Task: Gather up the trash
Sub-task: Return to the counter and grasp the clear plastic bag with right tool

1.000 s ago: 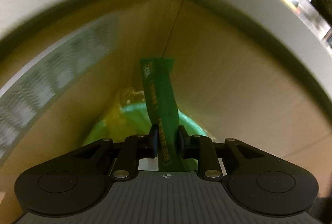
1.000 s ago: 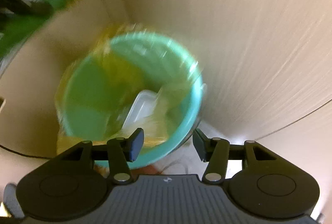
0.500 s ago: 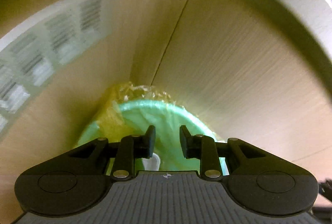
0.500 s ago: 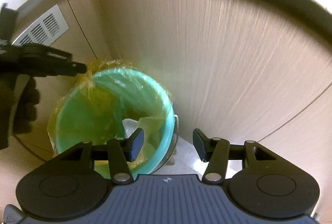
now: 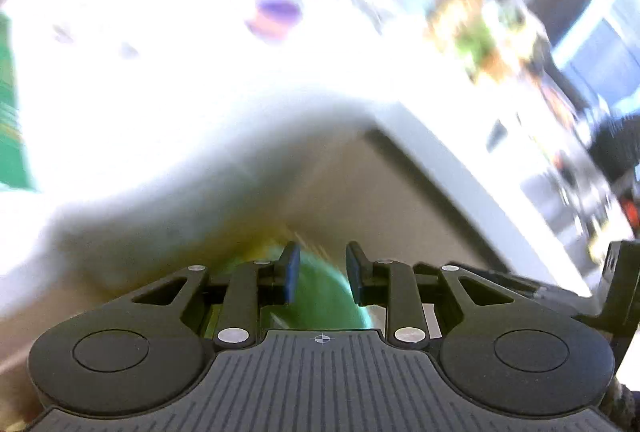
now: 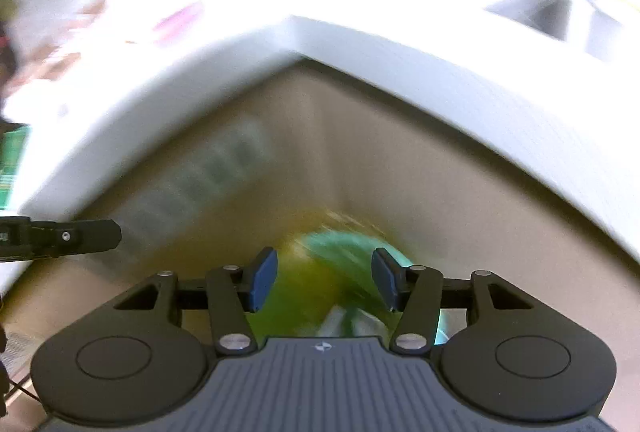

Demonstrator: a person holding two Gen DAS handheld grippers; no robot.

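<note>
Both claws, left point(image 5: 319, 272) and right point(image 6: 324, 280), gape empty above the green bin point(image 6: 344, 272); the right's jaws just widened; white counter point(image 6: 460, 80) edge ahead.

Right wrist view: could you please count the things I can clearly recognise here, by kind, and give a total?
Green bins with yellow liner: 1
White countertops: 1
Grippers: 2, the right gripper and the left gripper's tip
Total: 4
The items on the countertop are too blurred to count.
</note>
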